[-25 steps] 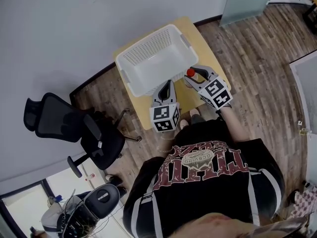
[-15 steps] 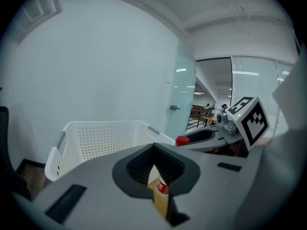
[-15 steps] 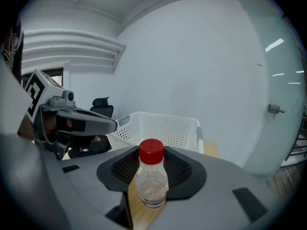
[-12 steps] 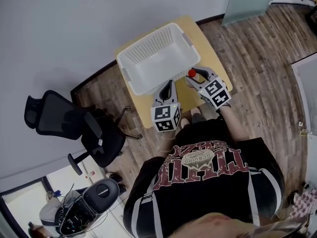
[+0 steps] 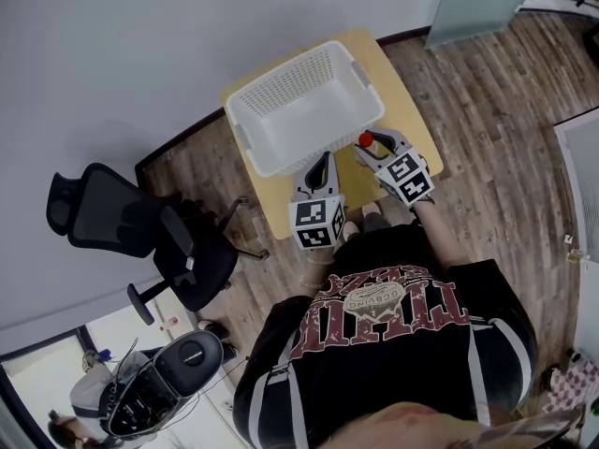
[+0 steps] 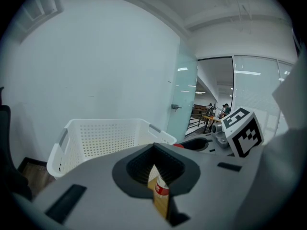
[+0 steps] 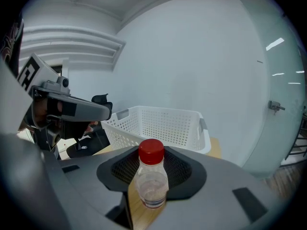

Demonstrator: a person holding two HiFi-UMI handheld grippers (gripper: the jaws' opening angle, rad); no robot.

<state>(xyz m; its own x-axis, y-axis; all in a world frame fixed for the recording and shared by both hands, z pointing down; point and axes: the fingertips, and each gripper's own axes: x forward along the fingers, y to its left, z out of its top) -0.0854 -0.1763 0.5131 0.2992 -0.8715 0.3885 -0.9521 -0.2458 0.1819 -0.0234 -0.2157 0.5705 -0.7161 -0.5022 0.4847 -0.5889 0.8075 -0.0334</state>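
My right tongs (image 7: 151, 201) are clamped on a clear bottle (image 7: 152, 178) just below its red cap (image 7: 151, 152). The bottle stands upright between them, and it looks all but empty. From the head view it is held above the near edge of the surface (image 5: 404, 101), toward the right corner and just beside the basket (image 5: 281, 79).

My left tongs (image 6: 159, 191) are drawn almost together. In the narrow slit between them sits a small white piece (image 6: 158, 182) with a red band. I cannot tell what it is, and bare wood shows below it. These tongs hang over the near edge too, left of the bottle, with their tips close to the basket's near wall.

The white basket has perforated walls and fills the far and left part of the small wooden surface. The two tongs lie side by side and apart, both aimed at it.

A black chair (image 5: 122, 227) stands on the wood floor (image 5: 496, 110), off the surface's left edge.
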